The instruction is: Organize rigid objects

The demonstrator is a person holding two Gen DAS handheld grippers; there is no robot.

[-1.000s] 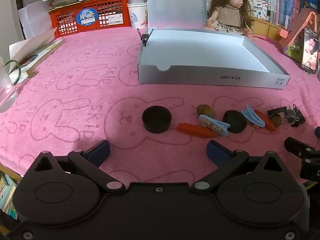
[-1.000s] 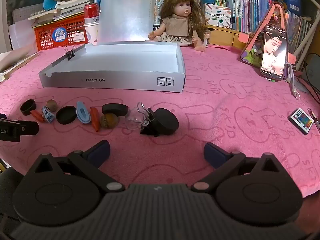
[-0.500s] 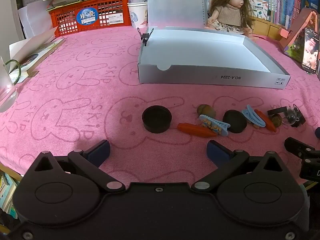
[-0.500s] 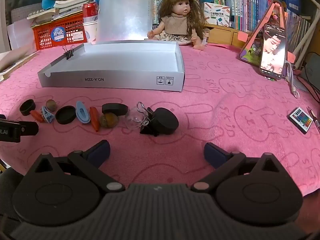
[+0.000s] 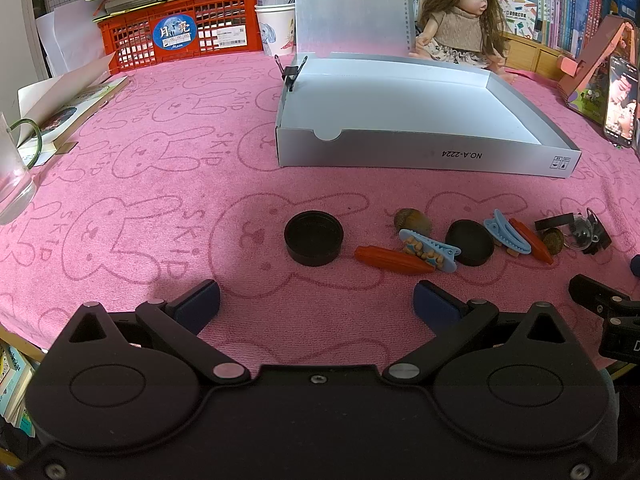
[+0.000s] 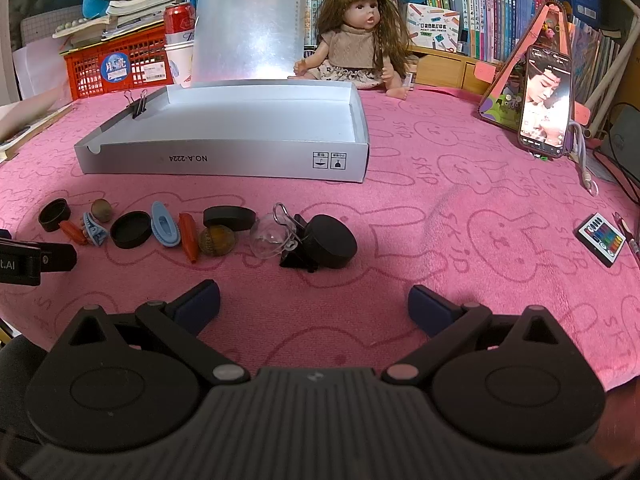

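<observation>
Both tongs [image 5: 316, 300] [image 6: 314, 300] gape; grey box [image 5: 420, 156] holds nothing.

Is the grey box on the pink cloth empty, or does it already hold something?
Empty. The grey box shows only its bare white floor in both views.

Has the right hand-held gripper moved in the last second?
Yes, slightly. In its own view the grey box sits a little lower and further left than before, so the right hand-held gripper has tilted up and turned right.

The left gripper [image 5: 316, 300] hung level with its jaws spread wide. The right gripper [image 6: 314, 300] did likewise, apparently holding nothing.
</observation>
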